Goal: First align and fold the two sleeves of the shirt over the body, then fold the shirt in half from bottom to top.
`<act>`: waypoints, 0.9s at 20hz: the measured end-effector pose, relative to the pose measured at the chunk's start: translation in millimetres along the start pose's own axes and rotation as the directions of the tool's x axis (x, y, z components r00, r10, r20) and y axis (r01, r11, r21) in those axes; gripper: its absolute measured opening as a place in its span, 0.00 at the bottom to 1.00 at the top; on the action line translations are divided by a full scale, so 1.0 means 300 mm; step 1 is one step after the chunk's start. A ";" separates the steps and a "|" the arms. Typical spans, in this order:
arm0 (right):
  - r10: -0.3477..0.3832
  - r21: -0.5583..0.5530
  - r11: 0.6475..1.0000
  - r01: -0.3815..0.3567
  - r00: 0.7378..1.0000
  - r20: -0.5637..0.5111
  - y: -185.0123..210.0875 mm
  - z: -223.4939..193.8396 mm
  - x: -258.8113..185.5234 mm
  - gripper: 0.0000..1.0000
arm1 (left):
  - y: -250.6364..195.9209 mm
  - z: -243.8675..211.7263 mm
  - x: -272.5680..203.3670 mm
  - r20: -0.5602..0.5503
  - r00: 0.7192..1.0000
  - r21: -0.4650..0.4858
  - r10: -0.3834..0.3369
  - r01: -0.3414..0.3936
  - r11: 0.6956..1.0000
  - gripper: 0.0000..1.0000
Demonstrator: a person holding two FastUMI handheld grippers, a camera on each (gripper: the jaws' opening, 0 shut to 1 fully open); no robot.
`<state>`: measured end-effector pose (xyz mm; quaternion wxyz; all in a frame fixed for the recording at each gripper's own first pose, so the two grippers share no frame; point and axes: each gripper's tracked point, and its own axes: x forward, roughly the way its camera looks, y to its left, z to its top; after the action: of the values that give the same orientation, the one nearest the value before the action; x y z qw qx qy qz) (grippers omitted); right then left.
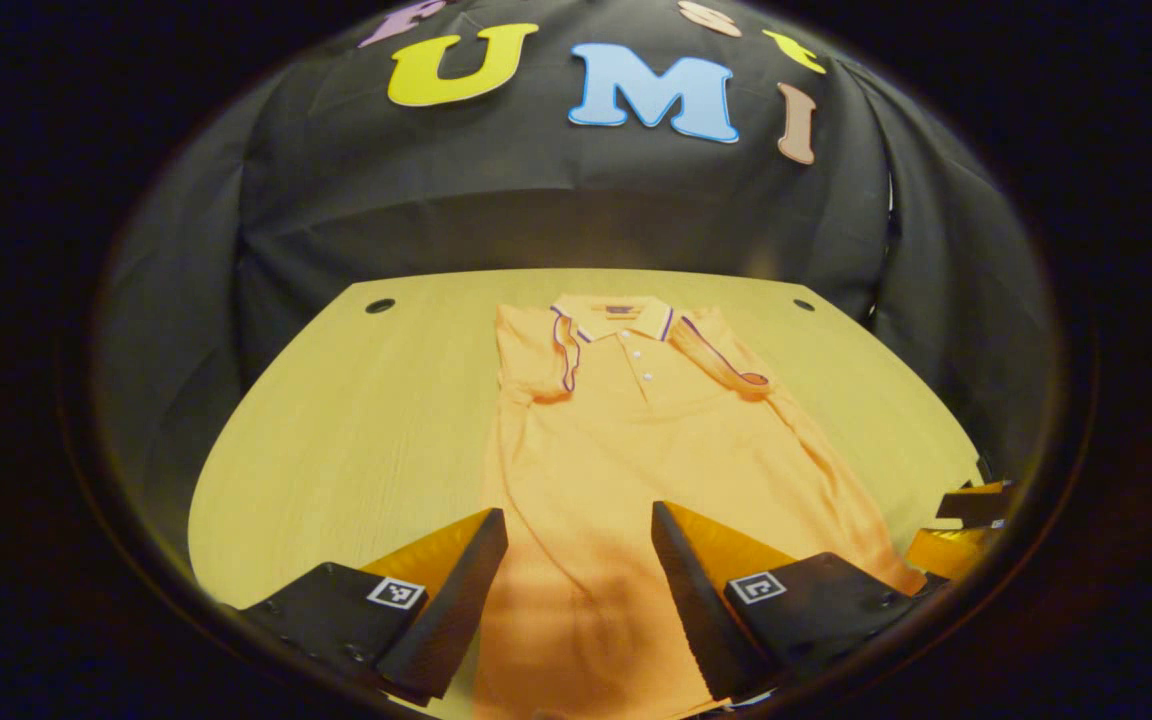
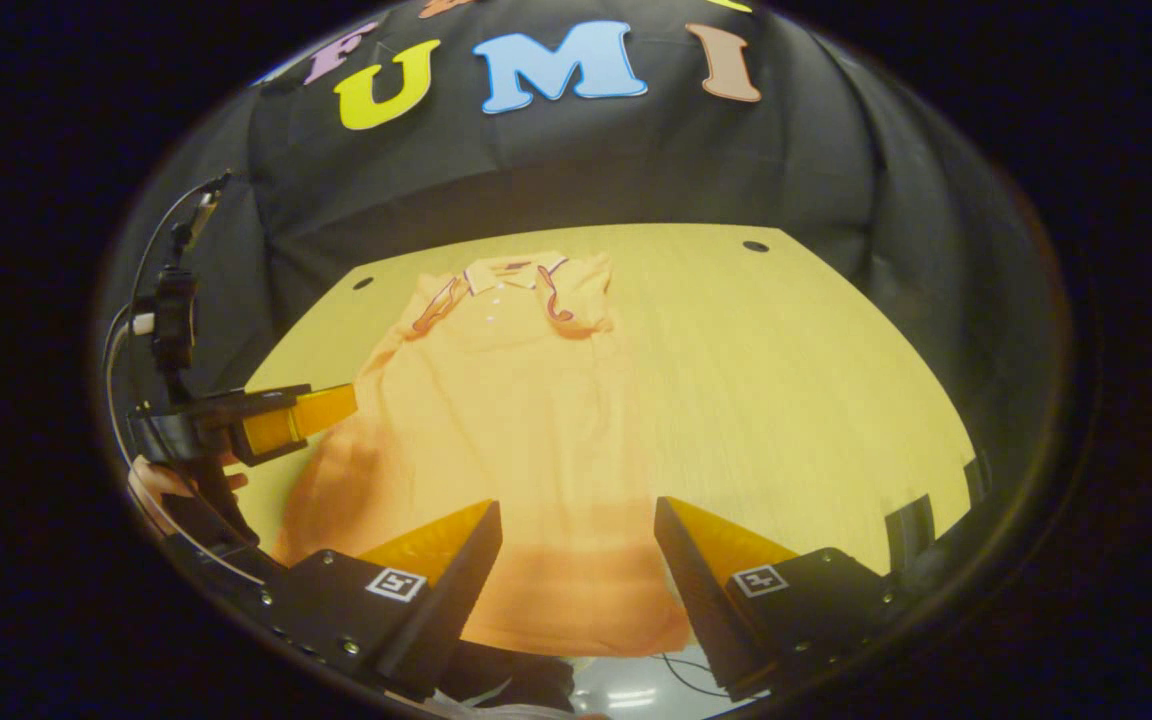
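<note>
The shirt lies lengthwise, collar toward the top of the frame, hem toward me. Both my left gripper and right gripper are spread, holding nothing, above the pale wooden table fronting black cloth.

Orange polo shirt flat on table, collar far, both sleeves folded inward

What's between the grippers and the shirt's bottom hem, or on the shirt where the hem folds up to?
Nothing visible. The left gripper and right gripper hang open over the shirt near its hem. Both sleeves lie folded over the body, and nothing else lies on it up to the collar.
</note>
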<state>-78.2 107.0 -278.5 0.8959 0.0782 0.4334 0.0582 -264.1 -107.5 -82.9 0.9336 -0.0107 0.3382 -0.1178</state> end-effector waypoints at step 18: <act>-0.058 -0.024 0.998 0.055 0.991 -0.120 -0.097 -0.261 0.001 0.95 | 0.046 -0.425 -0.318 -0.091 0.996 0.025 -0.004 0.006 1.000 0.95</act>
<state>-138.7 85.6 -332.1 0.8702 0.0531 0.4881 0.0418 -412.8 -64.8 -122.8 0.9170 0.0056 0.3789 -0.1248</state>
